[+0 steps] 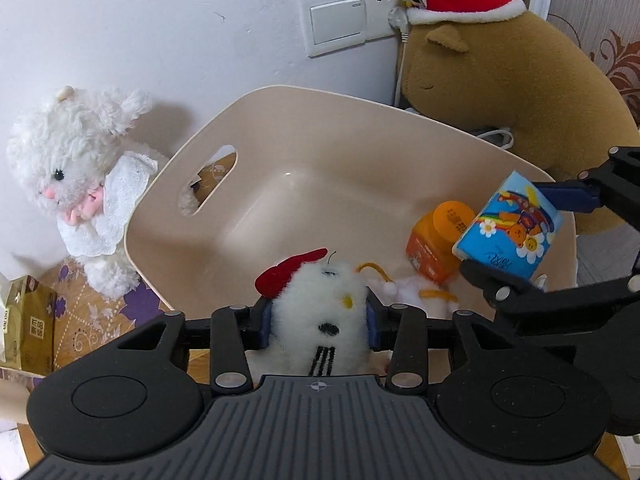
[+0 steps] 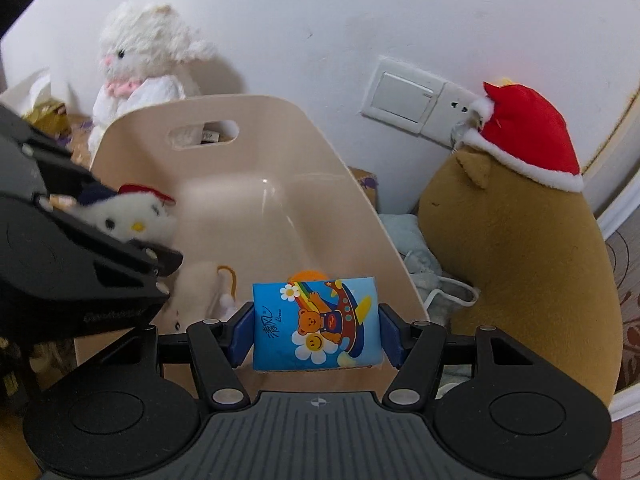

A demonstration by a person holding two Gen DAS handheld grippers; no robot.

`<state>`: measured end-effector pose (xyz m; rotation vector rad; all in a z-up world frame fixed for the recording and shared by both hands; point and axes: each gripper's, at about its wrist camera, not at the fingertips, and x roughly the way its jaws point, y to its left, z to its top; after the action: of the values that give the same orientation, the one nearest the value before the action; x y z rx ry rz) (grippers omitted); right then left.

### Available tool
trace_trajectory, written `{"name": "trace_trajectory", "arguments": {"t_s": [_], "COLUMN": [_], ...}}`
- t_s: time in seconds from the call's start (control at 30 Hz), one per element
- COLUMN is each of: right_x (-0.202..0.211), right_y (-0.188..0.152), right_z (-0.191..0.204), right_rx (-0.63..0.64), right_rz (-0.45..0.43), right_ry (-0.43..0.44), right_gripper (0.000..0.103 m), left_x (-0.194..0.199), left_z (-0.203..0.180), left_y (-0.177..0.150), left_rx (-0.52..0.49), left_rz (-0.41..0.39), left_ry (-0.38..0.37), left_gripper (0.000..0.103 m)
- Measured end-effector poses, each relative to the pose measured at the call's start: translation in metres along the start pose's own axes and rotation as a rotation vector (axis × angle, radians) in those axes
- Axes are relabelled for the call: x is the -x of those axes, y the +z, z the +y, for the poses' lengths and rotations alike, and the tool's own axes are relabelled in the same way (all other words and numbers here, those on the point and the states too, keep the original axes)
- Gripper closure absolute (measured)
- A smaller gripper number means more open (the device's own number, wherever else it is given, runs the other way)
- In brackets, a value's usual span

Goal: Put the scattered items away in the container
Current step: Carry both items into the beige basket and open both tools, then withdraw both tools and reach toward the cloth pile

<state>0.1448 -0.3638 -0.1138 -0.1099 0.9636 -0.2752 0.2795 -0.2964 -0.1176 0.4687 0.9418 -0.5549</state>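
Over the near rim of a beige bin (image 1: 320,152) (image 2: 260,140), my left gripper (image 1: 319,320) (image 2: 132,220) is shut on a white plush kitty with a red bow (image 1: 320,300) (image 2: 128,216). To its right, above the bin's right side, my right gripper (image 2: 316,336) (image 1: 512,232) is shut on a blue tissue pack with a bear print (image 2: 316,320) (image 1: 508,224), blue pads against its two short sides. In the bin lie an orange bottle (image 1: 436,240) (image 2: 308,275) and a small white plush with a yellow cord (image 1: 420,296) (image 2: 200,284).
A white bunny plush (image 1: 72,176) (image 2: 140,56) sits against the wall left of the bin. A big brown plush in a Santa hat (image 1: 512,80) (image 2: 516,240) crowds the right side, under a wall switch (image 1: 340,20). A tissue box (image 1: 24,320) lies at the far left.
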Motion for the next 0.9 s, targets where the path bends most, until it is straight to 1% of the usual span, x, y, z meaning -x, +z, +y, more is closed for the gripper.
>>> {"name": "trace_trajectory", "arguments": {"t_s": [0.03,0.07,0.1,0.17,0.2,0.23,0.27,0.33,0.37,0.6,0.73,0.9], "right_x": [0.000,0.002,0.003,0.006,0.009,0.013,0.016,0.023,0.027,0.069,0.090,0.113], "right_y": [0.000,-0.001,0.000,0.000,0.000,-0.001,-0.001,-0.002,-0.002,0.001,0.000,-0.001], "right_z": [0.002,0.005,0.006,0.010,0.012,0.014,0.017,0.020,0.022,0.038,0.052,0.076], "right_rx": [0.013,0.028,0.041,0.067,0.080,0.092,0.104,0.119,0.122,0.113,0.115,0.155], "right_rz": [-0.002,-0.007,-0.007,-0.017,-0.030,-0.041,-0.053,-0.077,-0.088,-0.168,-0.213,-0.255], "right_ry": [-0.002,0.005,0.008,0.014,0.018,0.019,0.018,0.015,0.016,0.024,0.053,0.095], "right_gripper": [0.035,0.035,0.034,0.027,0.020,0.014,0.011,0.003,0.002,0.000,0.000,0.000], "left_x": [0.001,0.002,0.004,0.011,0.015,0.018,0.021,0.028,0.032,0.066,0.089,0.117], "left_z": [-0.001,-0.002,-0.001,0.001,0.002,0.003,0.004,0.007,0.009,0.029,0.051,0.080], "left_y": [0.000,0.001,0.001,0.000,-0.001,-0.001,-0.002,-0.004,-0.005,-0.021,-0.036,-0.062], "left_rx": [-0.005,-0.008,-0.008,-0.004,-0.005,-0.006,-0.008,-0.010,-0.010,0.016,0.011,0.005], "left_rz": [0.000,-0.001,-0.008,-0.043,-0.056,-0.063,-0.066,-0.077,-0.087,-0.143,-0.174,-0.198], "left_ry": [0.001,0.003,-0.002,-0.005,-0.002,-0.002,-0.003,-0.004,-0.003,-0.004,0.005,0.026], "left_gripper": [0.056,0.048,0.035,0.027,0.024,0.023,0.023,0.023,0.023,0.022,0.021,0.020]}}
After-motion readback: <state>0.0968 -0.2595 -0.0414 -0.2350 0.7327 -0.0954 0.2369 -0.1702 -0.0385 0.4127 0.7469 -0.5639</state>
